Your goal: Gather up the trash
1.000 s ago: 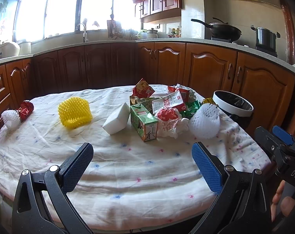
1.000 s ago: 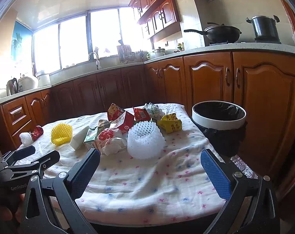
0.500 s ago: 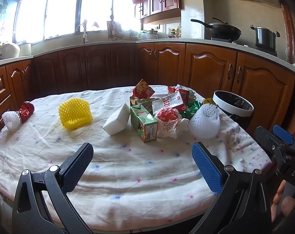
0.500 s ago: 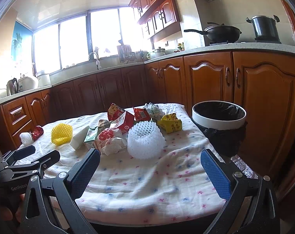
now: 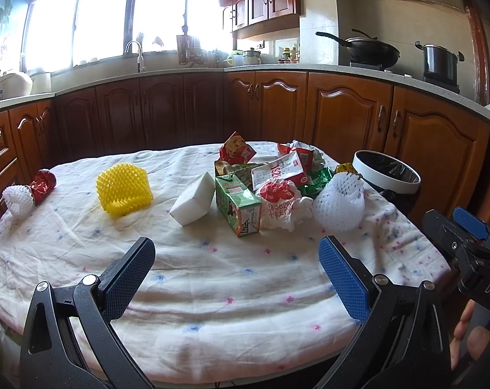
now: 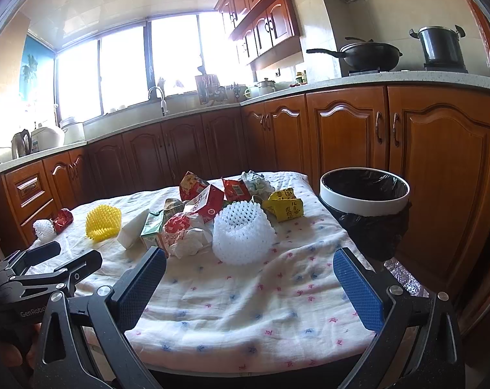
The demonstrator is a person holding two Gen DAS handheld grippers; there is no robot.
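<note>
Trash: pile (image 5: pixel 270 188) untouched, nothing moved over the last second
Bin (image 6: pixel 364 199): 2 o'clock of pile
Left gripper (image 5: pixel 235 269): spread, empty
Right gripper (image 6: pixel 249 278): spread, empty, collecting not begun

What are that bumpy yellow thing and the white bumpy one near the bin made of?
Both look like soft foam fruit netting. The yellow net has an open, knobbly mesh and a matte finish and sags slightly. The white net shows the same mesh, standing as a hollow sleeve. Probably polyethylene foam, though the look alone can't confirm it.

Yellow foam net (image 5: pixel 123 189), white foam net (image 5: pixel 338 202), pink-and-blue-flecked white tablecloth (image 5: pixel 228 278).
</note>
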